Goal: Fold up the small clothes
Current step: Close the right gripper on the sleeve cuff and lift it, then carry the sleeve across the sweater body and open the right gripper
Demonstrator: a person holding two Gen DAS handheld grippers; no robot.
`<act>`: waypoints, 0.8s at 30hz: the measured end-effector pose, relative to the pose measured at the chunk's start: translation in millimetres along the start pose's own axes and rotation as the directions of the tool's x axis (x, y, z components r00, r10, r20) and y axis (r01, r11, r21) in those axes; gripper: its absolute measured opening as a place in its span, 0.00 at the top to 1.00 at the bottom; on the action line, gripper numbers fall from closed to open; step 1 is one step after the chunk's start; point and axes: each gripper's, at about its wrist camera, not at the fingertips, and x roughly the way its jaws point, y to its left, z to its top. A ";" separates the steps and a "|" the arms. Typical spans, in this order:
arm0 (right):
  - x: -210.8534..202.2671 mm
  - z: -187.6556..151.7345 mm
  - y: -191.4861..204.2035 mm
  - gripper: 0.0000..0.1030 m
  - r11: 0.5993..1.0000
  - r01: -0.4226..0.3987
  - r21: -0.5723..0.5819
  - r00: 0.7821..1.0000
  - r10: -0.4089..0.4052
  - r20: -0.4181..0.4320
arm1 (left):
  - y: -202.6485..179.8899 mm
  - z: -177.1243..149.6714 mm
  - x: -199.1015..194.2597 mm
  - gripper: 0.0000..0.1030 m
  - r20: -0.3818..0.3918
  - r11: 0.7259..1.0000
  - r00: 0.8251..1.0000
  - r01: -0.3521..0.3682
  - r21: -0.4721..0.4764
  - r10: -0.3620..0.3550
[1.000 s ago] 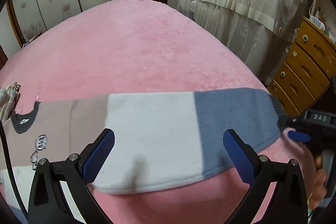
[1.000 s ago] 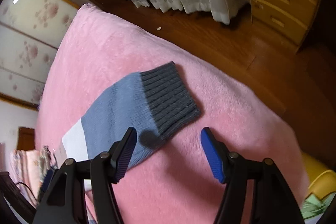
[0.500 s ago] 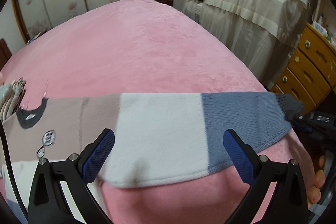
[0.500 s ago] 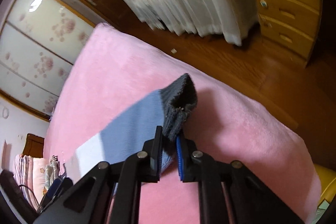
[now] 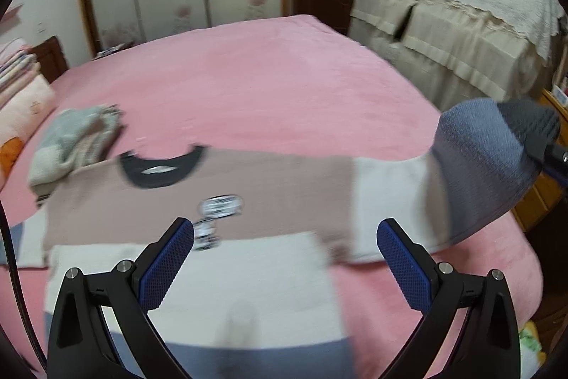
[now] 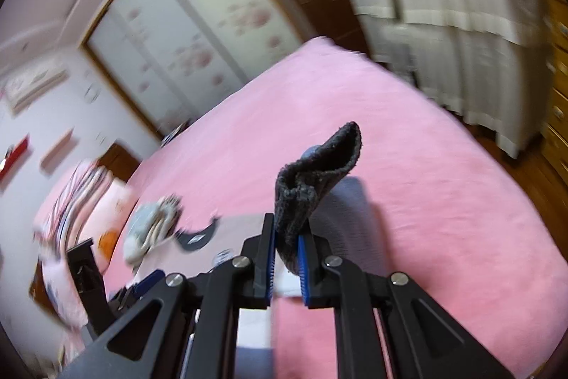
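Note:
A small knit sweater (image 5: pixel 269 187) lies flat on the pink bed (image 5: pixel 248 87), with a dark collar (image 5: pixel 159 167), a beige chest, a white band and a blue hem. My left gripper (image 5: pixel 285 237) hovers open above its chest and white band, holding nothing. My right gripper (image 6: pixel 285 237) is shut on the dark grey ribbed cuff (image 6: pixel 316 173) of the blue sleeve (image 5: pixel 482 166). The sleeve rises off the bed in an arc at the right, its end hanging from the pads. Part of the left gripper (image 6: pixel 142 283) shows low in the right wrist view.
A small pile of folded grey clothes (image 5: pixel 74 144) lies left of the collar, and stacked bedding (image 5: pixel 17 87) sits at the far left. The bed's right edge drops to a wooden floor, with a drawer chest (image 5: pixel 546 187) and a cream-covered bed (image 5: pixel 461 23) beyond.
My right gripper closed on the cuff and lifted it, raising the sleeve off the bed. My left gripper stayed open and moved left from the sleeve to above the chest.

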 end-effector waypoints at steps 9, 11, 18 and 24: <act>87.7 -54.0 117.1 0.89 0.979 -0.069 -0.190 0.984 0.035 -0.176 | 135.2 -46.9 -9.9 0.00 -0.094 0.990 0.993 -0.080 -0.119 0.069; 110.9 -71.4 138.8 0.89 0.970 -0.070 -0.231 0.975 0.018 -0.220 | 158.0 -59.7 -8.6 0.01 -0.118 0.985 0.990 -0.097 -0.144 0.081; 177.5 -130.9 184.3 0.89 0.939 -0.059 -0.338 0.938 -0.064 -0.342 | 203.4 -81.3 -4.7 0.01 -0.127 0.965 0.988 -0.117 -0.235 0.089; 208.7 -163.9 202.2 0.89 0.906 -0.041 -0.421 0.904 -0.145 -0.402 | 230.9 -84.3 0.6 0.01 -0.108 0.950 0.992 -0.097 -0.298 0.068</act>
